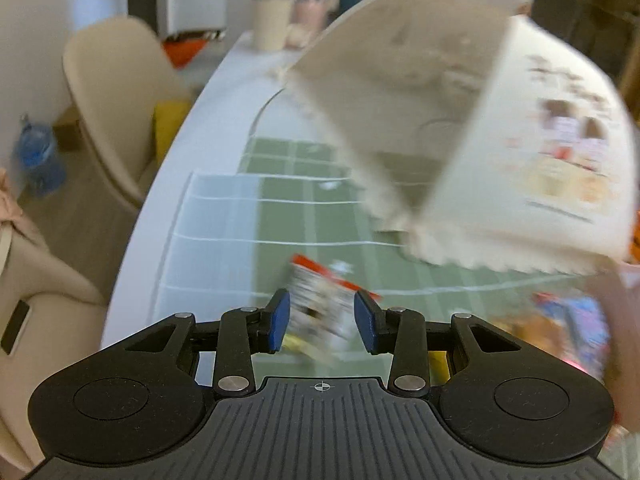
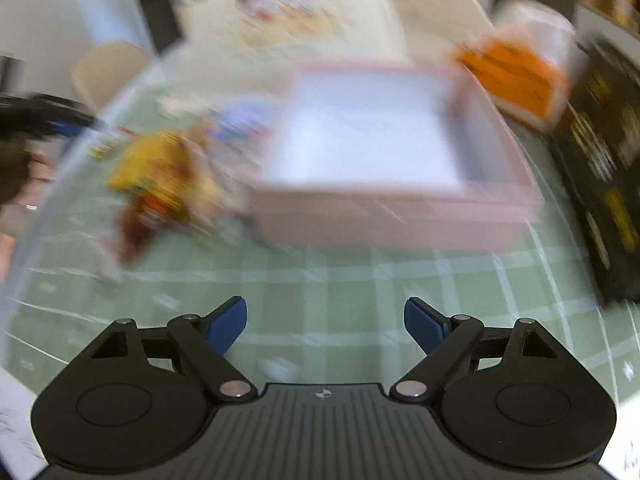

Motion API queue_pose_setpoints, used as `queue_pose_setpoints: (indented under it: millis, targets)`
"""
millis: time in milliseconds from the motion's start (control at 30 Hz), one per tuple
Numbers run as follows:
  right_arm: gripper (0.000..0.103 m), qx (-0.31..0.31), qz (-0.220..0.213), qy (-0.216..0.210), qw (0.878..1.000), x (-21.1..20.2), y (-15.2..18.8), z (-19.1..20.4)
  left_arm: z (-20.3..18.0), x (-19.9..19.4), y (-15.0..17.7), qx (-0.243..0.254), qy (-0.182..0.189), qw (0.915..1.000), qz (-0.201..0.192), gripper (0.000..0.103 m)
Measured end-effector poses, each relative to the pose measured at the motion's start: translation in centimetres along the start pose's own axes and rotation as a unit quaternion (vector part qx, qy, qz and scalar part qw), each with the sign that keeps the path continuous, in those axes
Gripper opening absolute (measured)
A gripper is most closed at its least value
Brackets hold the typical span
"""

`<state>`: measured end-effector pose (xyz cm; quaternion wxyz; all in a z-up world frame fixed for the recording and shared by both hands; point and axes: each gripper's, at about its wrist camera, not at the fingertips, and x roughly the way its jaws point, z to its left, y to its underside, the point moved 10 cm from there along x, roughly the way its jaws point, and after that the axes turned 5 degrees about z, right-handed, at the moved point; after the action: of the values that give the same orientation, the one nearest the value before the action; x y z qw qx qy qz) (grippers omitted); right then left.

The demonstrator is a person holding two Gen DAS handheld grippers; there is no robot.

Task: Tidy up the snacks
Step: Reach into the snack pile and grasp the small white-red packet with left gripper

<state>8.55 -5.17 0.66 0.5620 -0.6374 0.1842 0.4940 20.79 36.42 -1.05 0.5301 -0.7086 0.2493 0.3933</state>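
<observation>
Pink box [image 2: 396,216] blocks ahead; bare mat [image 2: 320,300] between.

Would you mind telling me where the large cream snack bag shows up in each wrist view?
Left wrist view: the large cream snack bag fills the upper right, above the green checked tablecloth.
Right wrist view: the bag is at top centre, behind the pink box.
Shared landmark: the tablecloth.
</observation>
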Motion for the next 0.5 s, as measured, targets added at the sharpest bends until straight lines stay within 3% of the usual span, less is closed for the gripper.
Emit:
queue_pose_setpoints:
  millis: [100,233,333,433,500]
  targets:
    - [0.087,-0.036,-0.022,-0.002,0.999,-0.7,-2.9,3.0,1.2,1.9,-0.7,0.000,0.029,0.9993,0.023,0.040]
    - [0.087,-0.057,-0.023,0.004,0.998,0.4,-5.1,5.0,-0.3,2.8,-0.1,0.072,0.070,0.9936,0.051,0.041]
    - [0.087,-0.067,-0.014,0.010,0.998,1.7,-5.6,5.9,-2.3,2.5,0.7,0.149,0.069,0.9855,0.042,0.041]
    - [0.087,-0.077,-0.013,0.006,0.997,2.3,-5.7,6.8,-4.3,2.5,1.9,0.234,0.045,0.9708,0.028,0.041]
    - [0.087,-0.083,-0.018,0.005,0.996,2.7,-6.1,7.4,-5.0,2.3,2.5,0.258,0.051,0.9646,0.023,0.041]
